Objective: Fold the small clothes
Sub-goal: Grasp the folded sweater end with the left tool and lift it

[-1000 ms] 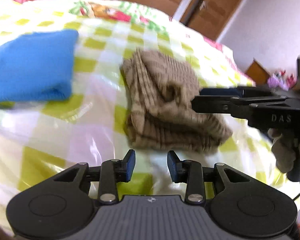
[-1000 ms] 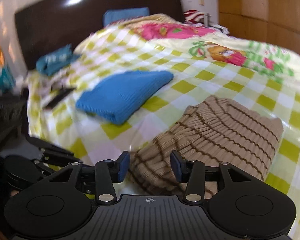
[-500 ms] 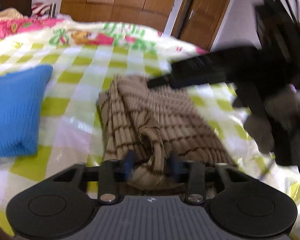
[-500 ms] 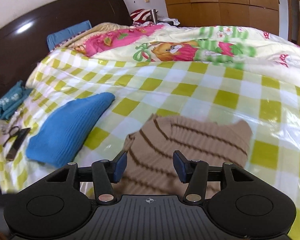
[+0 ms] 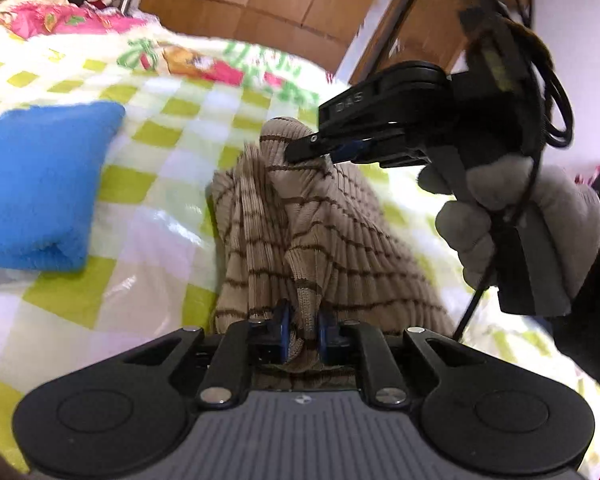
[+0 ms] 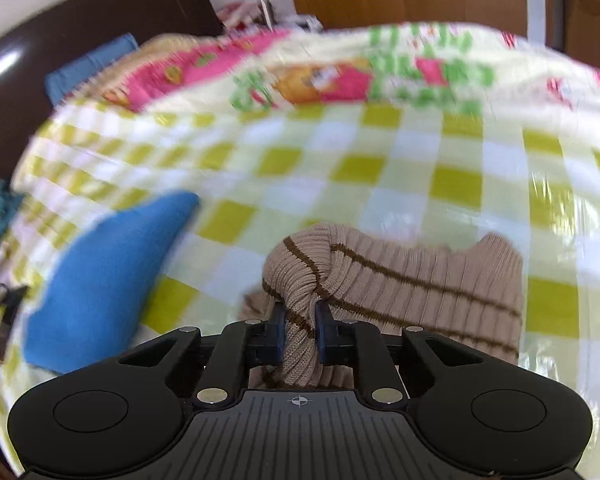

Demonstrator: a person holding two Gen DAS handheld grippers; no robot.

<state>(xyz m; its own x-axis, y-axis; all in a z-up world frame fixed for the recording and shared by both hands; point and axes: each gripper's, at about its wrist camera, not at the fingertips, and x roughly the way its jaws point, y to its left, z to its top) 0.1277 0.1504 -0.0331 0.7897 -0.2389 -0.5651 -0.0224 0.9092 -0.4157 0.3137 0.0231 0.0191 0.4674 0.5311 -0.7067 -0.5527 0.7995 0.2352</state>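
A tan ribbed garment with thin brown stripes (image 5: 320,236) lies bunched on the checked bed cover (image 5: 148,184). In the left wrist view my left gripper (image 5: 303,330) pinches the near edge of the cloth, its jaws still closing on the fold between the pads. My right gripper (image 5: 312,148) comes in from the right, held by a gloved hand (image 5: 532,216), and clamps the far raised edge. In the right wrist view the right gripper (image 6: 300,330) has a roll of the same garment (image 6: 420,280) pressed between its pads, jaws closing.
A folded blue cloth (image 5: 36,184) lies left of the garment, also the blue cloth (image 6: 104,268) in the right wrist view. A bright printed quilt (image 6: 320,76) covers the far bed. A dark headboard (image 6: 60,40) and wooden wardrobe doors (image 5: 284,4) stand behind.
Both grippers came onto the tan garment and closed on its edges, the left on the near edge, the right on the far one. The cloth now stands lifted between them.
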